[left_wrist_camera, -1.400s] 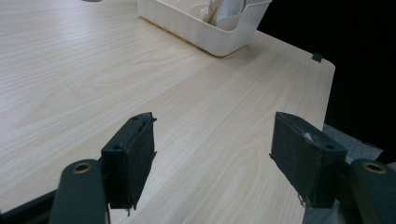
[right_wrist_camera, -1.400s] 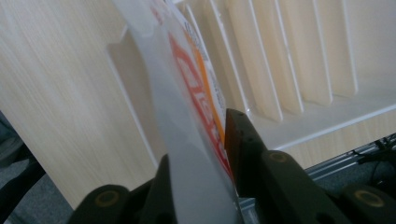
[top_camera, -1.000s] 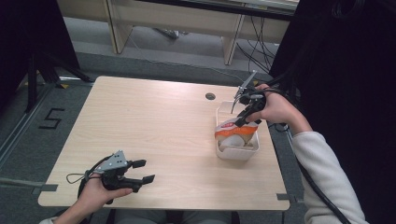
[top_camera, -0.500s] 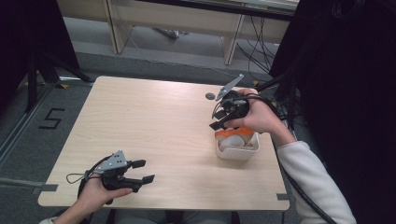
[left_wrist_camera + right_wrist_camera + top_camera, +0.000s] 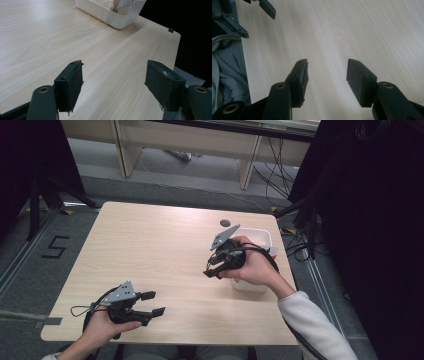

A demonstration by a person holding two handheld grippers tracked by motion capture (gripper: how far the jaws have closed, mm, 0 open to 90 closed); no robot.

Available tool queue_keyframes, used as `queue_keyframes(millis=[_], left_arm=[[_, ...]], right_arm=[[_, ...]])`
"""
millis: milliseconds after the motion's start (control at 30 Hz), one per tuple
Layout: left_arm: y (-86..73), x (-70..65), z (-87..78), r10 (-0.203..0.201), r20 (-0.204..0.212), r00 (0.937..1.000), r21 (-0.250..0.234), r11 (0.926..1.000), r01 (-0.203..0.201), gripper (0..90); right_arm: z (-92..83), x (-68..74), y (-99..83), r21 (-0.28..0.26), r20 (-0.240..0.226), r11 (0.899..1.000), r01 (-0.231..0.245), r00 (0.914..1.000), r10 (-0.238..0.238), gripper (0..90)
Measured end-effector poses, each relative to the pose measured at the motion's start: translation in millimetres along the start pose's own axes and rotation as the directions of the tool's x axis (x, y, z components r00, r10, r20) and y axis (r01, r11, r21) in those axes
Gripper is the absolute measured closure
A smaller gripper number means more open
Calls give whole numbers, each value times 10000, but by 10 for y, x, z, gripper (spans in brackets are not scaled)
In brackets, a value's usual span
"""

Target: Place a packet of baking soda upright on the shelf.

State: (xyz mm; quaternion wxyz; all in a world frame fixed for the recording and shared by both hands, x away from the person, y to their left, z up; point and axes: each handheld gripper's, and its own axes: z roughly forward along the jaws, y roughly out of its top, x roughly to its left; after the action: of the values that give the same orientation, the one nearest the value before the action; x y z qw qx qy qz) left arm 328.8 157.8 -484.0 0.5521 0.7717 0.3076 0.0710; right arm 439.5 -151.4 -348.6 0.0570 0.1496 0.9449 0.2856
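Note:
My left gripper (image 5: 155, 303) rests low over the near left part of the wooden table (image 5: 150, 245), open and empty; in the left gripper view its jaws (image 5: 113, 75) stand wide apart over bare wood. My right gripper (image 5: 209, 267) hovers just left of a white basket (image 5: 257, 236), pointing down and left. It is open with nothing between the pads (image 5: 327, 67), and its jaws have just been closing a little. The basket (image 5: 117, 18) holds pale items (image 5: 120, 3), seen at the top of the left gripper view. The left gripper's fingers (image 5: 268, 8) appear far off in the right gripper view.
A small dark round disc (image 5: 225, 223) lies on the table behind the basket. The table's right edge and corner (image 5: 175, 35) are close to the basket. Grey clothing (image 5: 227, 70) shows below the near edge. A bench (image 5: 180, 140) stands on the floor beyond.
My right gripper has moved from over the basket leftward and down toward the table's middle. The hand now covers part of the basket. The left gripper has stayed still.

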Motion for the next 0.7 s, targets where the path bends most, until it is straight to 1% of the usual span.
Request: queue_keyframes(millis=[167, 267, 400, 500, 567, 600, 667, 700], left_arm=[[-3, 2, -3, -98, -53, 9999, -4, 10000, 98, 294], [-7, -4, -1, -248, -89, 9997, -7, 9997, 248, 294], [-8, -3, 1, -257, -96, 9996, -7, 9997, 257, 294], [-10, -4, 2, -308, -100, 9995, -11, 9995, 308, 294], [-13, -2, 6, -340, -75, 9994, -44, 9994, 340, 294], [-13, -3, 6, -343, -83, 9994, -44, 9994, 343, 295], [-14, -3, 9, -346, -74, 9994, -68, 9994, 345, 294], [-13, 3, 5, -276, -79, 9996, -11, 9996, 276, 294]], right_arm=[[197, 86, -121, -50, -61, 9998, -202, 9998, 202, 522], [285, 130, -201, -97, -151, 9992, -377, 9992, 376, 524], [361, 187, -292, -179, -159, 9980, -612, 9980, 609, 526], [429, 224, -356, -239, -206, 9976, -654, 9977, 649, 525], [488, 261, -402, -174, -312, 9972, -722, 9969, 717, 523], [517, 276, -425, -179, -284, 9973, -716, 9971, 711, 523], [584, 328, -473, -102, -359, 9966, -823, 9960, 819, 523], [623, 348, -497, -151, -362, 9969, -778, 9964, 773, 523]])
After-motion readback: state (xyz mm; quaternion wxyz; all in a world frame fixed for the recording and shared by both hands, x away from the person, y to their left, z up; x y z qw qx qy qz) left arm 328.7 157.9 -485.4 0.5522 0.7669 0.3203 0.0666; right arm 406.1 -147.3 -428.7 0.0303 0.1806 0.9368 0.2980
